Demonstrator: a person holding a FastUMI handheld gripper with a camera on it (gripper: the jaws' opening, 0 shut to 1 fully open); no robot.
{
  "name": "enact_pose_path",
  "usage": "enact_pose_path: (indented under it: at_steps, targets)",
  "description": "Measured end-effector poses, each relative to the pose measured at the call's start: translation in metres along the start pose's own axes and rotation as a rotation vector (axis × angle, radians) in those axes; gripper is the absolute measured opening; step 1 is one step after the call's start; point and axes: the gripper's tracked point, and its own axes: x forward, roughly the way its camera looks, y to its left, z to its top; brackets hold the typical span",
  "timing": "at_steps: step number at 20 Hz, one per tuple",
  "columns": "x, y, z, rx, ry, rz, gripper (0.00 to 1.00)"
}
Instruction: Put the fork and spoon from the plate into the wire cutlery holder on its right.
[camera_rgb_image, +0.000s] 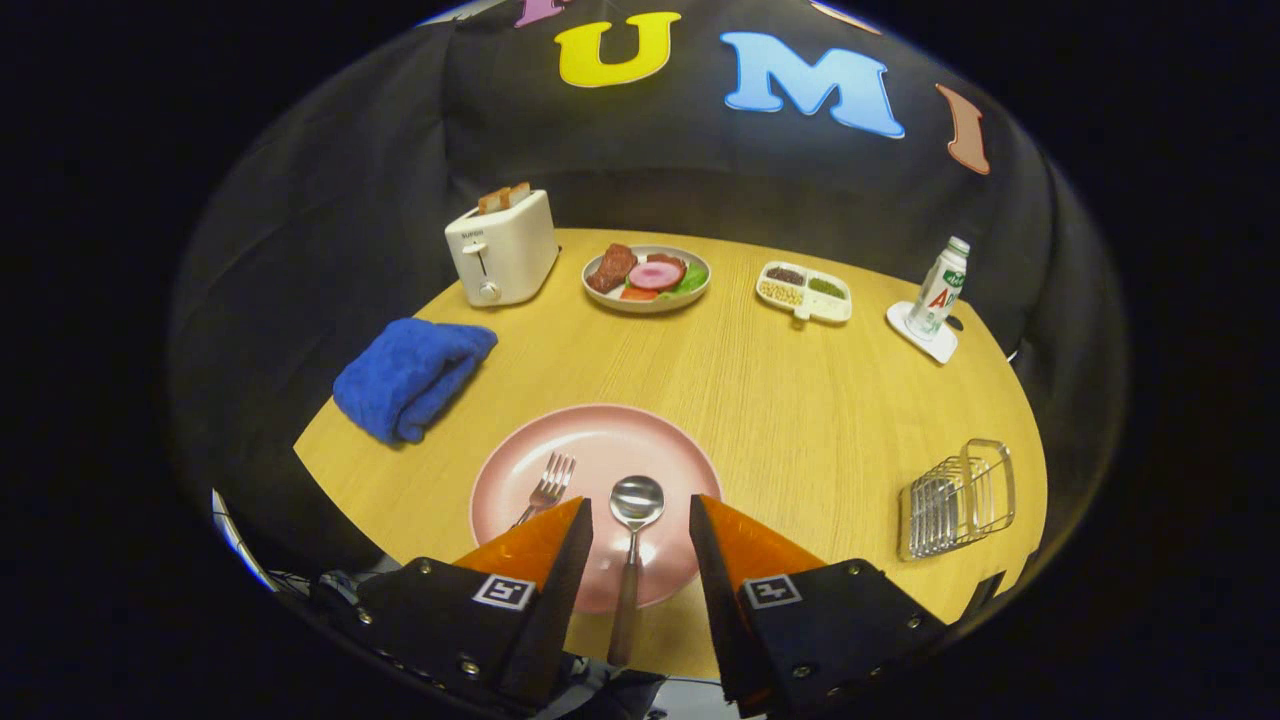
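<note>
A pink plate (600, 445) lies on the wooden table near its front edge. A metal spoon (634, 520) with a brown handle rests on the plate, its bowl pointing away and its handle running back between my fingers. To the spoon's left lies a fork (547, 485), its handle hidden behind my left finger. My gripper (640, 512) hovers open over the plate's near side, one finger on each side of the spoon and neither touching it. The wire cutlery holder (958, 498) stands to the right of the plate near the table's edge, with nothing visible inside.
A folded blue towel (412, 375) lies left of the plate. Along the back of the table (780, 400) stand a white toaster (502, 248) with toast, a plate of food (648, 276), a divided snack tray (805, 291) and a bottle (939, 290) on a coaster.
</note>
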Motion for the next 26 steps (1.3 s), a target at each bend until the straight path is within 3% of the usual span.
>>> enact_pose_path:
  at_steps: [9,10,12,14,15,16,19,20,26]
  targets:
    - [0.041,0.013,-0.053,-0.010,0.184,0.040,0.61]
    - [0.045,0.009,-0.047,-0.015,0.188,0.009,0.61]
    - [0.050,0.003,-0.062,-0.004,0.229,-0.003,0.19]
    - [0.050,0.014,-0.068,0.017,0.254,0.027,0.21]
    - [0.051,0.008,-0.069,0.019,0.249,0.001,0.21]
    - [0.052,0.008,-0.065,0.028,0.256,0.008,0.13]
    - [0.056,0.008,-0.065,0.039,0.252,0.000,0.13]
    - [0.055,0.009,-0.065,0.060,0.260,0.011,0.03]
    - [0.046,0.007,-0.052,0.135,0.228,0.038,0.04]
